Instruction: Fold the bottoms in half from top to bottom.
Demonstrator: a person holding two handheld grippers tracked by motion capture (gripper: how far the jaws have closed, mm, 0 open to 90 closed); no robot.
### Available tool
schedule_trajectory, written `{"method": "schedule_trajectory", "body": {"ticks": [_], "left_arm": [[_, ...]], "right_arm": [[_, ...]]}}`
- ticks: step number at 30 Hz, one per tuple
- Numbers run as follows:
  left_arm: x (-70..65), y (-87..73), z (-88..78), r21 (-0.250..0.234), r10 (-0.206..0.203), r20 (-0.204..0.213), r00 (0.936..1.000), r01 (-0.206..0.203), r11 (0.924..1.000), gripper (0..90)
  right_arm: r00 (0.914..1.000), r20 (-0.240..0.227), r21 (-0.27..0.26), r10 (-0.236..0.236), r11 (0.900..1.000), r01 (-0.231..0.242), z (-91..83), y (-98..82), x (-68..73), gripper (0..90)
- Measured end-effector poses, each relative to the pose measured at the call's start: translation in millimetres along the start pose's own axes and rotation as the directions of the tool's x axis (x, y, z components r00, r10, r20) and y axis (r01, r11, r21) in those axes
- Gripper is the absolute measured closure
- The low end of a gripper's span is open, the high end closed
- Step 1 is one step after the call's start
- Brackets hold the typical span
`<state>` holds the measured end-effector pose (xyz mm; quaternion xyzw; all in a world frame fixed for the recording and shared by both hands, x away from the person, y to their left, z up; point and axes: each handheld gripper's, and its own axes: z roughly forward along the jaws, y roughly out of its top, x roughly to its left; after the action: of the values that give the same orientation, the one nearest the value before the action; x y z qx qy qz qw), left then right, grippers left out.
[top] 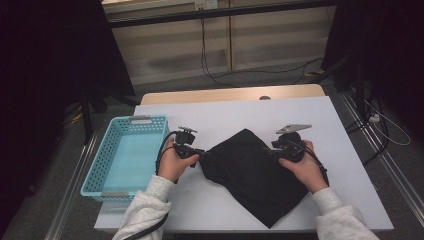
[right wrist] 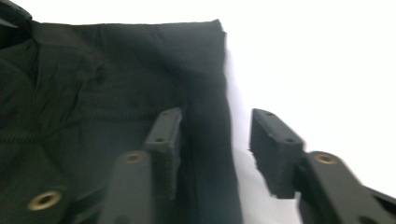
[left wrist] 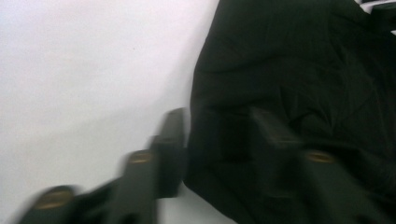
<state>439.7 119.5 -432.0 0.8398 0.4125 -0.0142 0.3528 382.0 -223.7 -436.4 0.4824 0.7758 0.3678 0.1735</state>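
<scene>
Two grippers are standing with jaws parted at opposite edges of a black cloth (top: 252, 172) on a white table (top: 345, 150).

The cloth is lying folded flat as a rough diamond, one corner pointing away from the person and one toward the near table edge; it is matte black, with soft creases across its surface and a straight folded edge lying between the right jaws in the right gripper view. The left gripper (top: 199, 151) is sitting at the cloth's left edge, jaws apart, one over the table and one over the cloth (left wrist: 299, 79), pads not pressing it. The right gripper (top: 274, 148) is sitting at the cloth's right edge, jaws likewise apart, straddling the folded edge (right wrist: 140, 70) without clamping it. A blue basket (top: 100, 165) is standing on the table just left of the left hand (top: 175, 162), apart from the cloth.
</scene>
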Motion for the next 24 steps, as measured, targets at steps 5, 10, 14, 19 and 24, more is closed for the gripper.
{"method": "schedule_trajectory", "body": {"ticks": [5,10,14,19,24], "left_arm": [[-6.7,-4.0,-4.1,-0.043,0.052,-0.047,0.9975,-0.054,0.9976,30.7],[-9.1,-11.7,-5.8,-0.056,0.070,-0.042,0.9967,-0.072,0.9958,24.4],[-9.2,-12.3,-4.9,-0.046,0.081,-0.046,0.9957,-0.083,0.9955,23.0],[-9.1,-13.7,-1.9,-0.041,0.089,-0.065,0.9939,-0.092,0.9949,21.8],[-12.0,-13.5,-4.2,-0.050,0.096,-0.086,0.9917,-0.100,0.9937,21.8]], "right_arm": [[0.9998,-0.006,-0.037,0.021,0.999,-0.022,-26.6,-14.9,1.9,57.6],[0.9993,-0.016,-0.020,0.032,0.999,-0.032,-35.8,-33.5,7.7,66.0],[0.9996,-0.017,-0.002,0.022,1.000,-0.022,-35.2,-41.6,12.1,68.3],[0.9999,-0.013,0.031,0.009,0.999,-0.009,-24.4,-47.6,14.6,66.7],[0.9996,-0.024,0.045,-0.017,0.999,0.018,-20.3,-48.8,19.5,80.3]]}}
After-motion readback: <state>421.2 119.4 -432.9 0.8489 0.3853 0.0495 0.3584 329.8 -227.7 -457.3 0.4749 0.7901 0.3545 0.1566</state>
